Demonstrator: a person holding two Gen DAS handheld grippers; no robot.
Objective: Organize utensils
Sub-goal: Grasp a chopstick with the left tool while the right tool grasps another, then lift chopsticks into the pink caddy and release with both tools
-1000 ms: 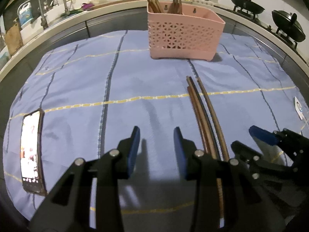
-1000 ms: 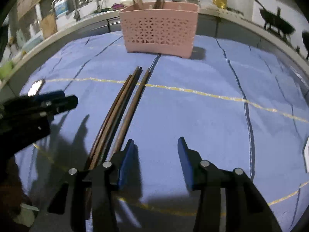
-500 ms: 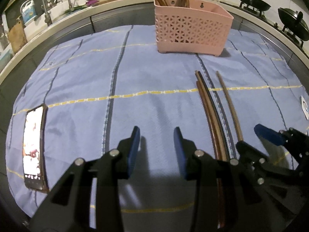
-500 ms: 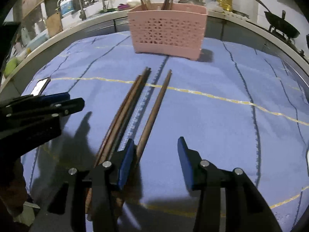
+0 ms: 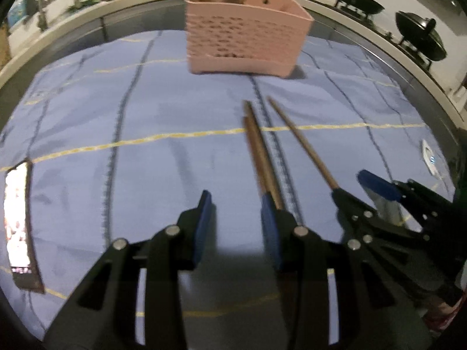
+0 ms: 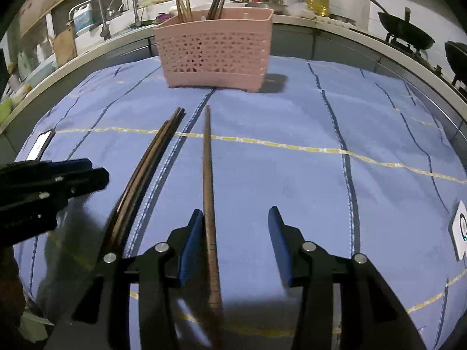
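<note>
Right wrist view, near the bottom of the frame: our right tongs (image 6: 233, 242) stand parted and grasp nothing, with one chopstick (image 6: 207, 175) now between the pads, hard by the left one. A second ago it lay with the bundle of chopsticks (image 6: 151, 160) to its left; it has been nudged apart, so we judge it ready for a single pick. Our left tongs (image 5: 236, 227) are parted and empty too. Farther up, the pink basket (image 6: 214, 55) waits on the cloth-covered surface (image 6: 306, 160).

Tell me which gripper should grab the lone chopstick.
Right. The lone chopstick already lies between the right gripper's open jaws, beside its left pad. The left gripper straddles bare cloth.
</note>
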